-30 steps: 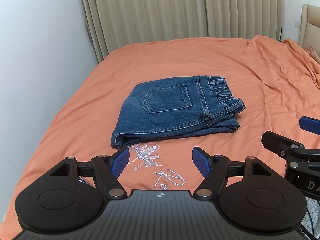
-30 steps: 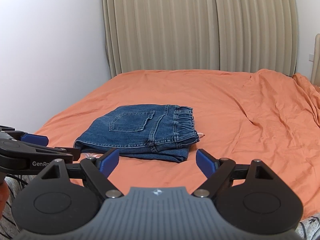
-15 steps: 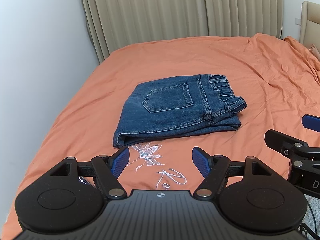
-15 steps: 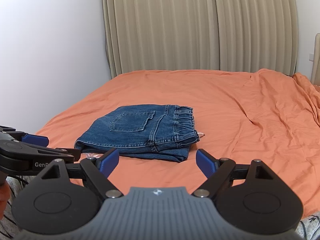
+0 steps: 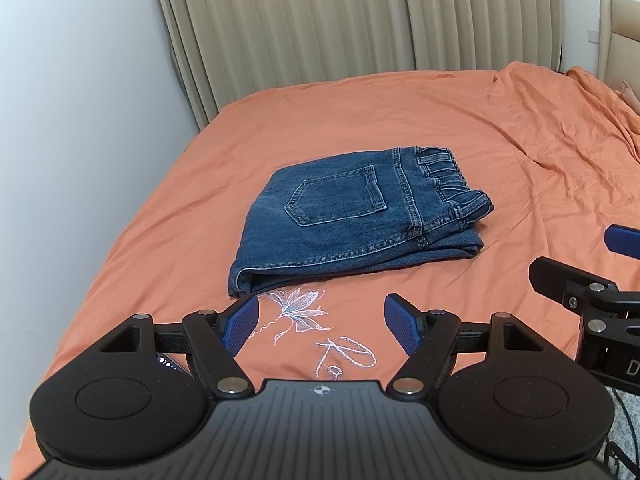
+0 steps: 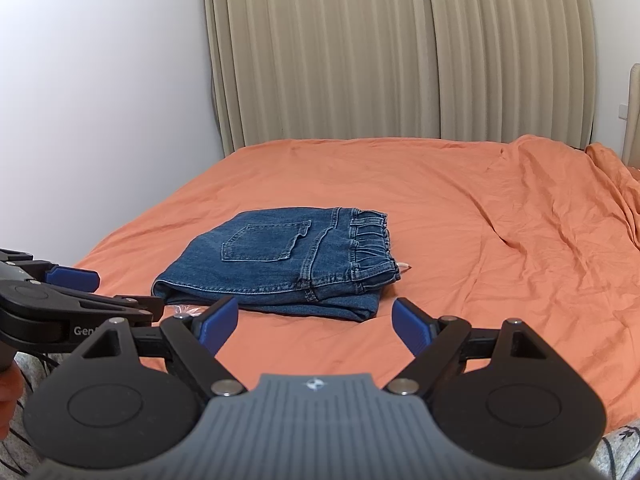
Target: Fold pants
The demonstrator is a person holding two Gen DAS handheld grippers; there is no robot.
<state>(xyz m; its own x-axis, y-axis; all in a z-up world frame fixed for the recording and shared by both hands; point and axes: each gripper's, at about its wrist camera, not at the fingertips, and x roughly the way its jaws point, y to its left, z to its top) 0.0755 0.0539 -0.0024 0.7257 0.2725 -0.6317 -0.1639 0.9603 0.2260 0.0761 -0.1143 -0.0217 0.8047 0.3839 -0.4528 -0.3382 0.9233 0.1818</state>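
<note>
Blue denim pants (image 5: pixel 356 220) lie folded into a flat stack on the orange bed sheet (image 5: pixel 360 112), back pocket up, waistband to the right. They also show in the right wrist view (image 6: pixel 288 260). My left gripper (image 5: pixel 322 322) is open and empty, above the near edge of the bed, short of the pants. My right gripper (image 6: pixel 314 326) is open and empty, also short of the pants. The right gripper shows at the right edge of the left wrist view (image 5: pixel 592 280), and the left gripper at the left edge of the right wrist view (image 6: pixel 72 292).
White embroidery (image 5: pixel 304 312) marks the sheet just in front of the pants. A white wall (image 5: pixel 80 140) runs along the bed's left side and beige curtains (image 5: pixel 360 20) hang behind it. The sheet is rumpled at the far right (image 5: pixel 580 152), beside a headboard (image 5: pixel 620 32).
Both grippers have drawn back slightly from the pants and stay open. The pants have not moved.
</note>
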